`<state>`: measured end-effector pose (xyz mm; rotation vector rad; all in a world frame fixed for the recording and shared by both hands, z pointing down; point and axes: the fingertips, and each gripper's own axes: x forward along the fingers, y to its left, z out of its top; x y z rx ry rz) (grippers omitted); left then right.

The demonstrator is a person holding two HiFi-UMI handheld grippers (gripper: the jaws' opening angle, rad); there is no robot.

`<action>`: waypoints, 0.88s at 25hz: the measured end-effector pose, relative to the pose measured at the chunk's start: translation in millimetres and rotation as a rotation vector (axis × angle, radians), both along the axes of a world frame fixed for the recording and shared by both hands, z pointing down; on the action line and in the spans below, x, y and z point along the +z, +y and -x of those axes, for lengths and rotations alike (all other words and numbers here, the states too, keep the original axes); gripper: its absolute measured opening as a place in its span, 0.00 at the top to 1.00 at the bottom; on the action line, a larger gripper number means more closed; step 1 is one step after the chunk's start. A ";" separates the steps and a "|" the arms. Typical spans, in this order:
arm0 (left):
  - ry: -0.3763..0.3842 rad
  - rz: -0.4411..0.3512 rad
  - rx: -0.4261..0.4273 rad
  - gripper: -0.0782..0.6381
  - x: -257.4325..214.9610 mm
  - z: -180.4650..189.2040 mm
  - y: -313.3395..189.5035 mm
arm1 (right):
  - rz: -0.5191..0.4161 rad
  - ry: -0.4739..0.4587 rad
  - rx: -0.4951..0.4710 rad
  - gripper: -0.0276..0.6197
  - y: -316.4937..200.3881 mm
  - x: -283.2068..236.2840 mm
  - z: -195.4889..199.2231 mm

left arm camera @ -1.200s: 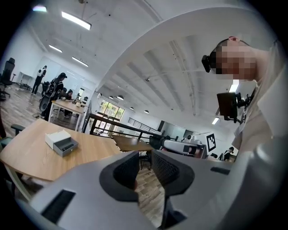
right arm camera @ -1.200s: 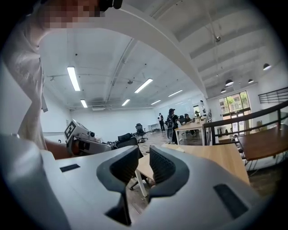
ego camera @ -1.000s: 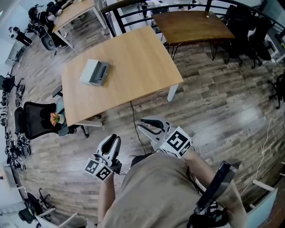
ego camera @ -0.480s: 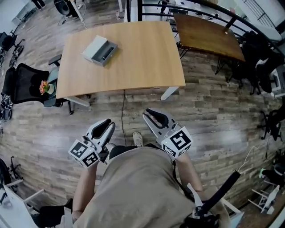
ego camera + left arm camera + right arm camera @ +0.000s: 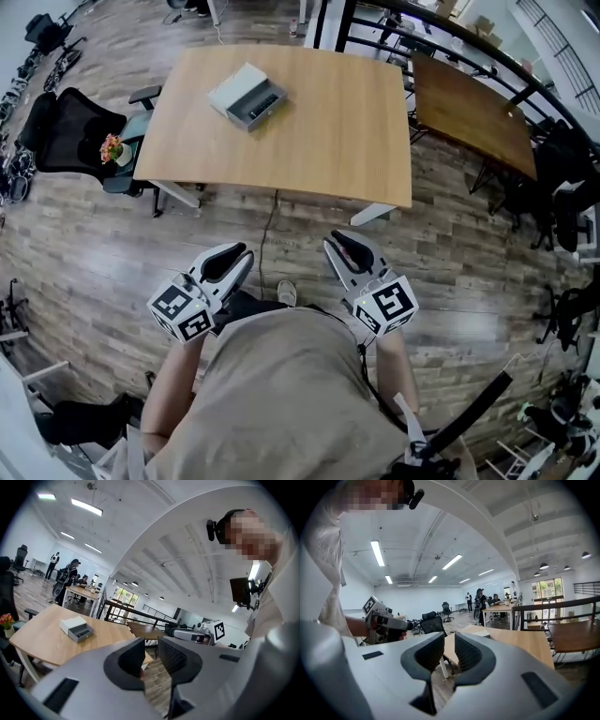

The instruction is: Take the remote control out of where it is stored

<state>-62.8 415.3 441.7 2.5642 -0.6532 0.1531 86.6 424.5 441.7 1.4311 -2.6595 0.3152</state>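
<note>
A grey storage box (image 5: 247, 96) sits on the light wooden table (image 5: 319, 122), far ahead of both grippers. Its drawer stands pulled out with a dark slim thing (image 5: 82, 633) inside, too small to tell apart. I also see the box (image 5: 76, 628) in the left gripper view. My left gripper (image 5: 239, 251) hangs over the floor before the person's body, jaws shut with nothing between them (image 5: 151, 644). My right gripper (image 5: 337, 242) is level with it to the right, also shut and empty (image 5: 449, 639). Both point toward the table.
A black office chair (image 5: 70, 131) and a small flower pot (image 5: 112, 147) stand left of the table. A darker wooden table (image 5: 473, 112) and a black railing (image 5: 422, 28) are at the back right. A cable (image 5: 267, 234) runs across the plank floor under the table's near edge.
The person has turned and stepped, so the table and box now lie straight ahead. Both grippers moved along with the body, still shut and empty.
</note>
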 end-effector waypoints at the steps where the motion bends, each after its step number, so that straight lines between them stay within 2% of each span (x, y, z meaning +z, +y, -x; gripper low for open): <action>1: -0.002 0.000 -0.013 0.79 -0.1 3.4 -2.8 | 0.004 -0.006 -0.008 0.85 -4.4 0.0 1.8; 5: 0.008 0.005 -0.089 0.79 3.2 24.7 -21.6 | 0.023 -0.033 -0.065 0.85 -26.9 5.4 19.9; 8: 0.025 0.037 -0.132 0.79 11.6 40.1 -31.7 | 0.050 -0.038 -0.107 0.85 -44.5 16.5 38.7; 12: 0.017 0.054 -0.148 0.79 16.9 57.0 -54.5 | 0.079 -0.047 -0.113 0.85 -85.5 17.6 57.9; 16: 0.022 0.097 -0.169 0.80 24.3 79.9 -94.4 | 0.053 -0.086 -0.121 0.85 -129.2 -4.1 85.7; 17: 0.029 0.110 -0.175 0.81 25.3 83.9 -105.0 | 0.045 -0.093 -0.128 0.85 -138.2 -9.9 92.7; 19: 0.043 0.122 -0.178 0.88 23.7 88.6 -125.5 | 0.030 -0.094 -0.137 0.85 -155.3 -19.1 103.3; 22: 0.045 0.108 -0.165 0.88 16.1 92.3 -158.1 | 0.018 -0.064 -0.112 0.85 -183.0 -23.6 106.6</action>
